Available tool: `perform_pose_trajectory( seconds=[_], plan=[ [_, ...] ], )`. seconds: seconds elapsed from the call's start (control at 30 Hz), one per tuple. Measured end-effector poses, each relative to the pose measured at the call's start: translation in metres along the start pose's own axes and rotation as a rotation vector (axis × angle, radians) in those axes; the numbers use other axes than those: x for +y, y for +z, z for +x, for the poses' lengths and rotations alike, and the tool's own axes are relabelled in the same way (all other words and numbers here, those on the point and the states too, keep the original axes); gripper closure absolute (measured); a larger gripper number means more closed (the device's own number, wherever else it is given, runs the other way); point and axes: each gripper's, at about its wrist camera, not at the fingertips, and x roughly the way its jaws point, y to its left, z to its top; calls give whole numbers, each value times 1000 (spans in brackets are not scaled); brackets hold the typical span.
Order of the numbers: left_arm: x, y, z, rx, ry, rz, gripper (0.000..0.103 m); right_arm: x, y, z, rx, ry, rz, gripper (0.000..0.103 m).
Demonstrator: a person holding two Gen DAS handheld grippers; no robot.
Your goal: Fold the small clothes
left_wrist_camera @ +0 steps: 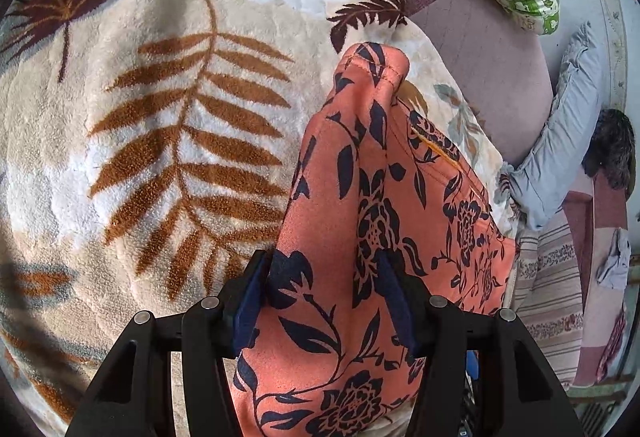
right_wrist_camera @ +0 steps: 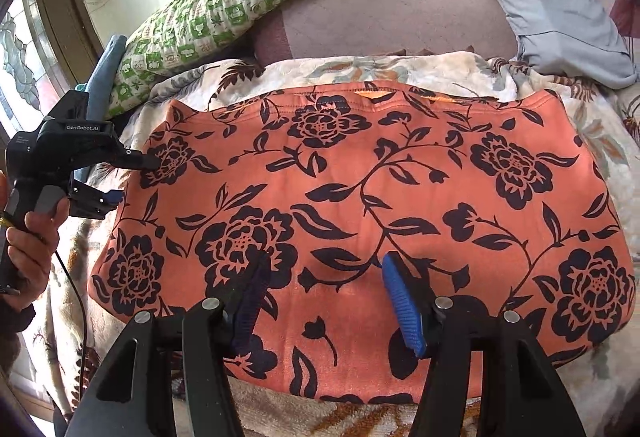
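Fingers of the left gripper (left_wrist_camera: 324,301) stand wide, blue pads on either side of a raised ridge of the orange fleece garment with a dark navy flower print (left_wrist_camera: 372,221); no pinch is visible, and whether the pads touch the cloth cannot be told. In the right wrist view this gripper sits at the garment's left edge (right_wrist_camera: 136,161).

Right gripper (right_wrist_camera: 324,301) also stands wide, hovering over the near-middle of the same garment (right_wrist_camera: 360,177), nothing between the pads.

Garment lies spread flat on the cream plush blanket with brown leaf pattern (left_wrist_camera: 160,117), long axis running left to right across the right gripper's line of sight, hemmed edge on the far side.

Judgement: left gripper is nearer an edge; a fold would carry that edge along the long axis toward the right gripper.
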Motion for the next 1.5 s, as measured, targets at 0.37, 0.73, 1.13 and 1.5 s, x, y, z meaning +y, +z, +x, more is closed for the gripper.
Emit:
perform_pose_trajectory(
  seconds=[0.37,0.73,1.13,1.5],
  plan=[
    [-14,-1,10,1,25,26,38,1,-8,5,20,-55,-43,34],
    [-22,6,20,31,6,21,35,0,-25,2,2,25,-66,27],
    [-31,8,28,50,11,26,34,118,-63,18,-5,-55,-632,27],
    [-97,-27,-9,0,-125,169,85,115,-50,-2,-91,9,-538,92]
  ],
)
